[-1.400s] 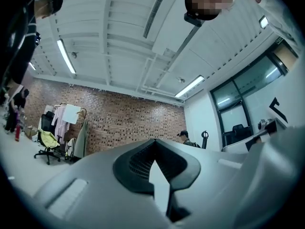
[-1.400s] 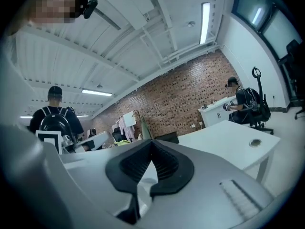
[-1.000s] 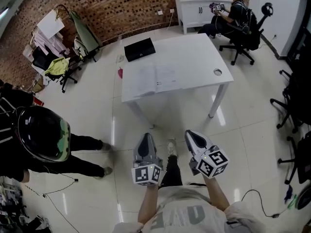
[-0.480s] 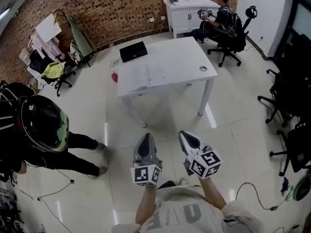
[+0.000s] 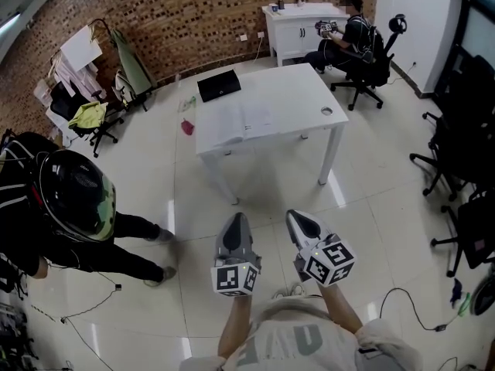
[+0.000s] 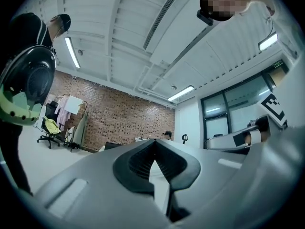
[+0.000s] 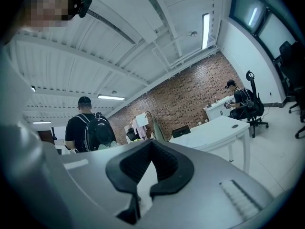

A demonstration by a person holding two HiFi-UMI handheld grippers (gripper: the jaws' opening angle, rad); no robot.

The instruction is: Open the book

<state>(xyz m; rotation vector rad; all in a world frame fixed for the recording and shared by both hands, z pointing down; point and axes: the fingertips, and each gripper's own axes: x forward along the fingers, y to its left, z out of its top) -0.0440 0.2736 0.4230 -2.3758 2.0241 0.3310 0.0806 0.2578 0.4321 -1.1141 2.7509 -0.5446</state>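
Note:
A black flat book-like thing (image 5: 219, 85) lies shut on the far left corner of the white table (image 5: 298, 91), well ahead of me. Pale sheets or a pale book (image 5: 244, 122) lie near the table's front edge; I cannot tell which. My left gripper (image 5: 235, 221) and right gripper (image 5: 298, 218) hang side by side over the floor, short of the table, both shut and empty. In the left gripper view the left gripper (image 6: 153, 143) has its jaws together. The right gripper (image 7: 151, 143) likewise shows nothing between its jaws, with the table (image 7: 214, 128) beyond.
A person with a black helmet (image 5: 73, 199) stands close on the left. Another person sits at a white cabinet (image 5: 302, 22) at the back. Office chairs (image 5: 460, 153) line the right side. Chairs with clothes (image 5: 85, 110) stand back left. A cable (image 5: 402, 308) lies on the floor.
Both grippers stay shut and side by side. The view has shifted: the table has moved a little up and right in the picture, and the helmeted person stands a bit nearer.

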